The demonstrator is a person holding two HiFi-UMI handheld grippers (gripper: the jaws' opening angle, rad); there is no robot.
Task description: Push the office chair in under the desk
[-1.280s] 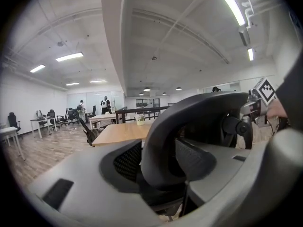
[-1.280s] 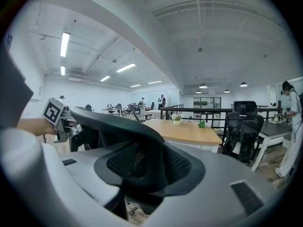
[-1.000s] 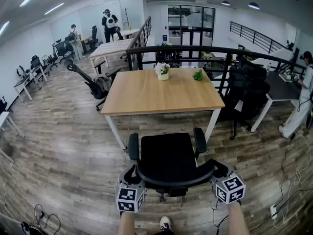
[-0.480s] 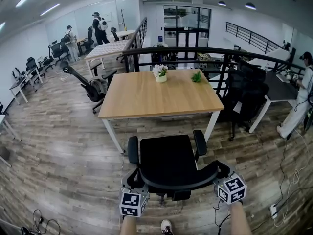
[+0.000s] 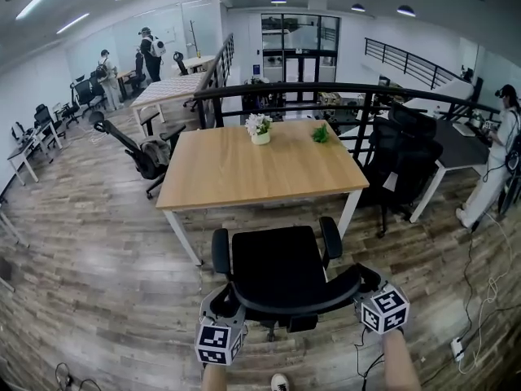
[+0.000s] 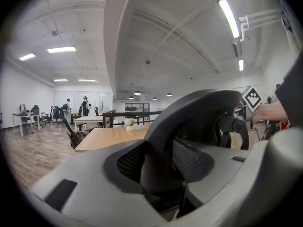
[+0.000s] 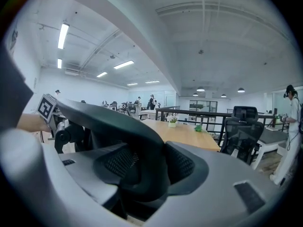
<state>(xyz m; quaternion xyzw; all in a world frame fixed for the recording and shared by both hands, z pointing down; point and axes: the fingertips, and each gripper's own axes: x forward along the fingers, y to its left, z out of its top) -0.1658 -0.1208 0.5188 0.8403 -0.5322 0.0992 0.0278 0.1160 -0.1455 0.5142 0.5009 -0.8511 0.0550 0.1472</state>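
Two grippers, both on the office chair [image 5: 281, 267]. We see the left gripper [image 5: 222, 300] at the left end of the curved backrest rim [image 5: 297, 303] and the right gripper [image 5: 367, 282] at its right end. In the left gripper view the black rim sits between the two meshed pads [image 6: 130, 162] and touches both. The jaws are closing on it, so we call it grasped. In the right gripper view the same rim fills the gap between the pads [image 7: 182, 164], clamped as well. A marker cube [image 5: 218, 342] rides on the left gripper and another cube [image 5: 384, 308] on the right one.

The chair stands on the wood floor [image 5: 98, 267] at the near side of the desk [image 5: 260, 169], roughly centred between its white legs [image 5: 184, 236] and facing it. The whole seat and both armrests [image 5: 221, 251] show in the head view, near the desk's near edge and not covered by the top.

On the far part of the desk are a white flower pot [image 5: 260, 127] and, to its right, a small green plant [image 5: 321, 133]. A dark railing [image 5: 326, 88] runs behind. A second black chair [image 5: 407, 149] stands right of the desk, and a tipped chair [image 5: 134, 145] lies to its left. A person [image 5: 498, 157] stands far right, and two more people [image 5: 149, 51] far left.
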